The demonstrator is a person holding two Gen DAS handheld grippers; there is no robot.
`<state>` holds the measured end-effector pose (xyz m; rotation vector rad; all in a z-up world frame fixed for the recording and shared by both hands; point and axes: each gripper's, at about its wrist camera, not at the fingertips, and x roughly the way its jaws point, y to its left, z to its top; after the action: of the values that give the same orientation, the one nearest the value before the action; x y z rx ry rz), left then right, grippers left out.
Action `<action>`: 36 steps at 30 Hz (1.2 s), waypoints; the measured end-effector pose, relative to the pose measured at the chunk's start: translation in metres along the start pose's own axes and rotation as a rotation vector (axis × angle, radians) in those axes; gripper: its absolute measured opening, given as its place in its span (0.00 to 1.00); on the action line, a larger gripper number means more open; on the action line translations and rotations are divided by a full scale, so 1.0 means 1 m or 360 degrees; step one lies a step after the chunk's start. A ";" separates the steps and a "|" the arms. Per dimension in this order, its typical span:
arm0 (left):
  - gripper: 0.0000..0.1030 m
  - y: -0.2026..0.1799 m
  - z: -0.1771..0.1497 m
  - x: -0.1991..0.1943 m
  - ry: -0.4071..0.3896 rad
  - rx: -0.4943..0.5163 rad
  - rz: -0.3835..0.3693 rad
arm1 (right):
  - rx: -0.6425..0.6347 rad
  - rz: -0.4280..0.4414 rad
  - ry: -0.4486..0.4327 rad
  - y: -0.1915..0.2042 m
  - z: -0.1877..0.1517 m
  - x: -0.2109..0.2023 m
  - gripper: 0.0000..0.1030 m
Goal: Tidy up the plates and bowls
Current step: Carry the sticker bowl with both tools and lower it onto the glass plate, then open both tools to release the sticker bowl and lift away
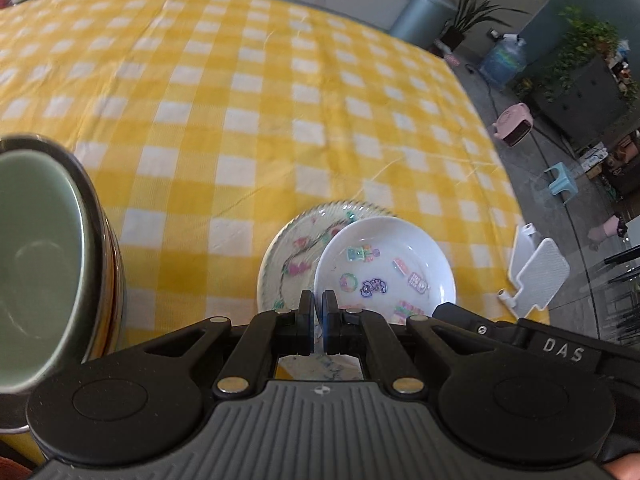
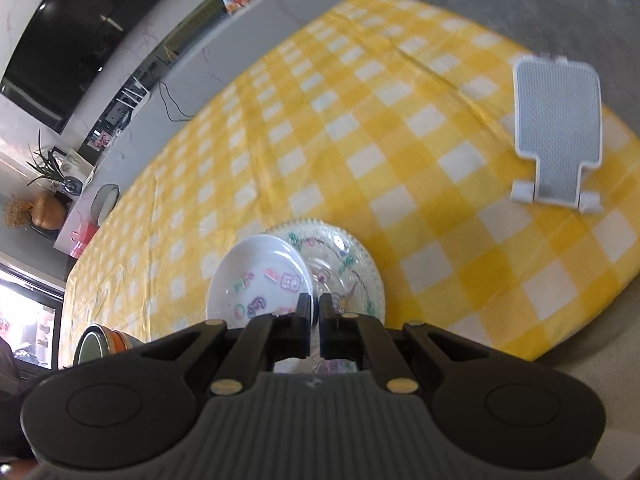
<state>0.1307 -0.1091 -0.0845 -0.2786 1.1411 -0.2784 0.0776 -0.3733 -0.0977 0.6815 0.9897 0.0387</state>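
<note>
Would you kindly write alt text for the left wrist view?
The left gripper, fingers nearly closed, pinches the rim of a white sticker-decorated dish resting on a patterned plate, over a yellow checked tablecloth. Stacked bowls loom at left.

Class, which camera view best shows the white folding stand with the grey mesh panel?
The right wrist view: the white folding stand with the grey mesh panel appears whole, facing the camera. The left wrist view shows it small, tilted, at the tablecloth's edge.

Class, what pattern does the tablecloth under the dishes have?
The tablecloth has a yellow-and-white check pattern, shown best in the left wrist view.
</note>
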 end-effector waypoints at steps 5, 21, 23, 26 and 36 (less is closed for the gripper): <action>0.04 0.000 -0.003 0.002 0.0017 0.0004 -0.0005 | -0.0010 -0.0085 0.0033 0.002 -0.002 0.006 0.01; 0.04 -0.003 -0.004 0.011 0.0028 0.0025 0.0044 | -0.0090 -0.0196 0.0071 0.011 -0.003 0.017 0.02; 0.04 -0.003 -0.003 0.010 0.0027 0.0023 0.0046 | -0.0090 -0.0203 0.0076 0.012 -0.003 0.018 0.02; 0.04 -0.003 -0.004 0.010 0.0021 0.0020 0.0050 | -0.0099 -0.0202 0.0089 0.014 -0.003 0.019 0.03; 0.39 -0.013 -0.007 0.002 -0.0022 0.0131 0.0097 | -0.0099 -0.0175 0.0034 0.015 -0.005 0.011 0.30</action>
<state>0.1239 -0.1230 -0.0846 -0.1723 1.1198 -0.2687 0.0838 -0.3556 -0.0994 0.5701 1.0412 -0.0198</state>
